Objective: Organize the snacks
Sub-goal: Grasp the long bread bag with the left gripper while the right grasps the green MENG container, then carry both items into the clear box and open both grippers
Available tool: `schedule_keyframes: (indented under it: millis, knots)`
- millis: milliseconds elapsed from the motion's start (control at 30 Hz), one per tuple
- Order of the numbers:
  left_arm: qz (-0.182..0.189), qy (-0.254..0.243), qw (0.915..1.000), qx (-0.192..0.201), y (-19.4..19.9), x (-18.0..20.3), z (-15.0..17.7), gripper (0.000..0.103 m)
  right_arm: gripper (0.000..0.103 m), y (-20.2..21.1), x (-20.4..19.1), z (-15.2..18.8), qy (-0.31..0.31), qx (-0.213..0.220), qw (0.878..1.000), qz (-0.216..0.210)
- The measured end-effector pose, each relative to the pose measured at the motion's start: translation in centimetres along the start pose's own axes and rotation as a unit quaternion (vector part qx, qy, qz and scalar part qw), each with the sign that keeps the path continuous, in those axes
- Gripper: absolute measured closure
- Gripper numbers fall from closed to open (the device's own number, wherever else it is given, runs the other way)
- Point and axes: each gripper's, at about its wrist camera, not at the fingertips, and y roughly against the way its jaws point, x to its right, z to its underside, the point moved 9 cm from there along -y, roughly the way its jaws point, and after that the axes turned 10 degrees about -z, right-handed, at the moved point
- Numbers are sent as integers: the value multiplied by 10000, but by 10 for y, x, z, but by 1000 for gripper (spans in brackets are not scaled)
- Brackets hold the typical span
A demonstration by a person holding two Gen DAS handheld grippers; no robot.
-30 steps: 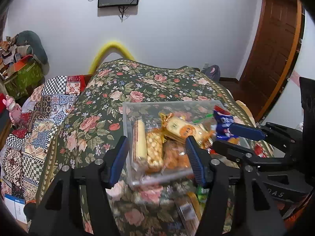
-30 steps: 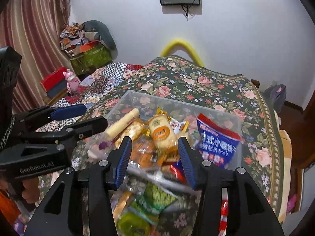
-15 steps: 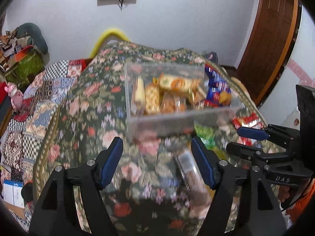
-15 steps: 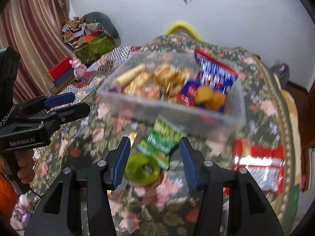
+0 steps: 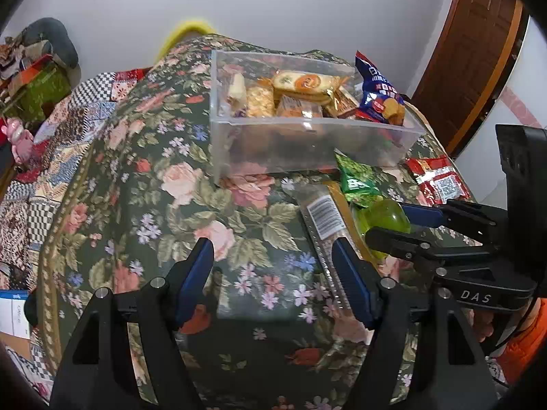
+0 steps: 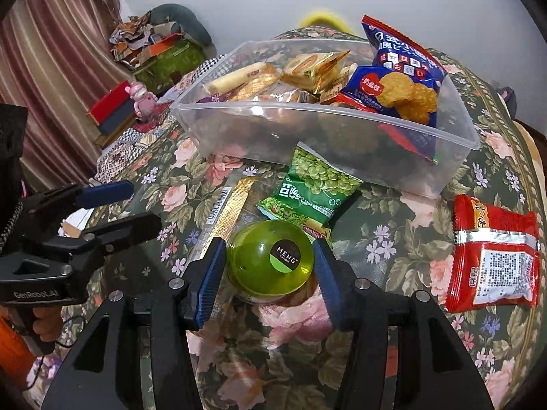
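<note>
Snacks fill the clear bin [image 6: 328, 130] at the far side of the floral surface [image 6: 393, 232]; both grippers have pulled back from it since a second ago. The right gripper [image 6: 270, 266] now straddles a green jelly cup [image 6: 270, 256], fingers spread, just beside it. The left gripper [image 5: 273, 273] hovers with fingers wide apart, holding nothing.

Left gripper [image 5: 273, 283]: matte black angular frame, two blue ribbed finger pads [image 5: 195, 278], silver screws at the joints, white "GenRobot.AI" lettering on its side, a black cable trailing below. Right gripper [image 6: 270, 282]: same black frame, blue pads, silver screws, white "DAS" marking. Person: bare fingers, orange sleeve [image 5: 526, 345].
</note>
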Motion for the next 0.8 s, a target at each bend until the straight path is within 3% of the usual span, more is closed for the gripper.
schedule_keyframes:
  millis: [300, 533, 700, 800]
  knots:
    - [333, -61, 9993, -129, -7, 36, 5, 32, 61, 27, 17, 16, -29, 178, 9995, 276]
    - [219, -193, 9994, -187, -27, 60, 7, 32, 61, 43, 32, 22, -140, 239, 9986, 444]
    - [50, -169, 9996, -207, -43, 62, 8, 51, 61, 51, 39, 23, -244, 323, 9980, 478]
    - [174, -302, 9994, -78, -42, 64, 9, 60, 61, 54, 39, 22, -190, 362, 9977, 544]
